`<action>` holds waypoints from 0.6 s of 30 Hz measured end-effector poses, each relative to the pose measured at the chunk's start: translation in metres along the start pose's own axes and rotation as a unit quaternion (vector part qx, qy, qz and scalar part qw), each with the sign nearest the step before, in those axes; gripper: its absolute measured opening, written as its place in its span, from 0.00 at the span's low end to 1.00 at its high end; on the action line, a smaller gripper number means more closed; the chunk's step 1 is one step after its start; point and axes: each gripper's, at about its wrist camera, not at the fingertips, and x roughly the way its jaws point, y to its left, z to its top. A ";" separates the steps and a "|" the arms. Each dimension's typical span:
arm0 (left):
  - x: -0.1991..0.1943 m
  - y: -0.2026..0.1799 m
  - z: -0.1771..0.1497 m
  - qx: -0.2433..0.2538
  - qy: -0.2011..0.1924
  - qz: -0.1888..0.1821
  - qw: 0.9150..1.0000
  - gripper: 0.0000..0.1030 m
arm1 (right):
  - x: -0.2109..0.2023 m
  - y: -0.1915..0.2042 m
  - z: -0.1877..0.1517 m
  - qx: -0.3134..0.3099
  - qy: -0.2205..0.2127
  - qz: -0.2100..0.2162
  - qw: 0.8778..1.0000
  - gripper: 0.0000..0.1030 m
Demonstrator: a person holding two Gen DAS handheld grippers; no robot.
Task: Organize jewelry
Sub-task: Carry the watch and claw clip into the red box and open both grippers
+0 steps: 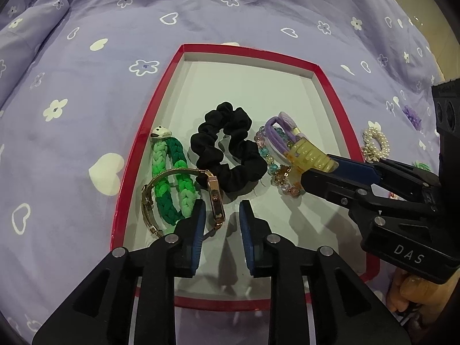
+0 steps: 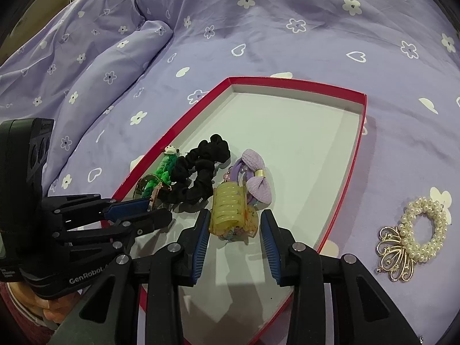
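A red-rimmed tray lies on the bed. In it lie a green braided band, a gold watch, a black scrunchie, a bead bracelet, a purple bow tie and a yellow claw clip. My left gripper is open around the watch face. My right gripper is open with the claw clip lying between its fingers on the tray floor, not clamped.
A pearl scrunchie and a gold filigree brooch lie on the purple floral bedsheet right of the tray. A rolled fold of quilt sits at the back left. The tray's far half holds nothing.
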 end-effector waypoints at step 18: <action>-0.038 -0.007 -0.006 -0.019 -0.034 -0.018 0.999 0.41 | -0.064 -0.017 -0.014 0.045 -0.051 0.015 0.998 0.52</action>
